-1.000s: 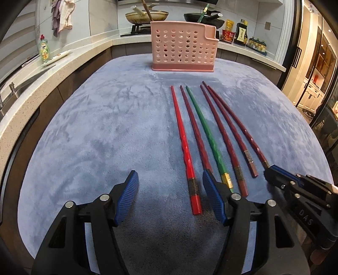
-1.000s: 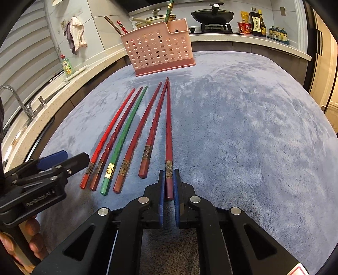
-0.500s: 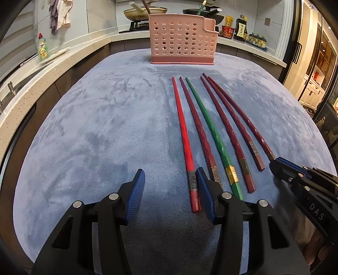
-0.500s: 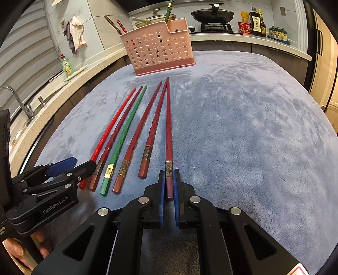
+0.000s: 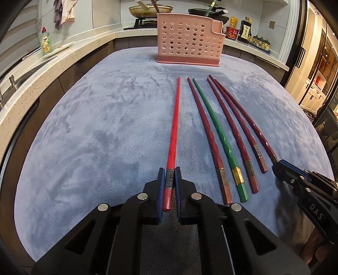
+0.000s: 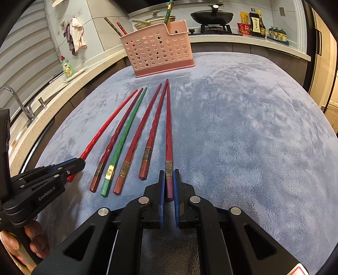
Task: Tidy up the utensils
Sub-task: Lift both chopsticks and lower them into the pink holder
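Note:
Several chopsticks lie side by side on the blue cloth. My left gripper [image 5: 169, 176] is shut on the thick end of the bright red chopstick [image 5: 174, 127], the leftmost one. My right gripper [image 6: 169, 177] is shut on the thick end of the rightmost dark red chopstick [image 6: 168, 127]. Between them lie a green chopstick [image 5: 219, 135] and three dark red ones [image 5: 208, 131]. The pink perforated utensil holder [image 5: 188, 42] stands upright at the far edge of the cloth, also in the right wrist view [image 6: 158, 49], with several chopsticks standing in it.
A stone counter [image 5: 31, 72] with a dish soap bottle [image 5: 45, 43] runs along the left, with a sink tap [image 6: 19, 101]. A stove with pans [image 6: 212, 15] and sauce bottles [image 5: 245, 29] lies behind the holder.
My left gripper moved forward and right, then closed on the bright red chopstick, which now lies apart from the others. My right gripper stayed shut on its chopstick.

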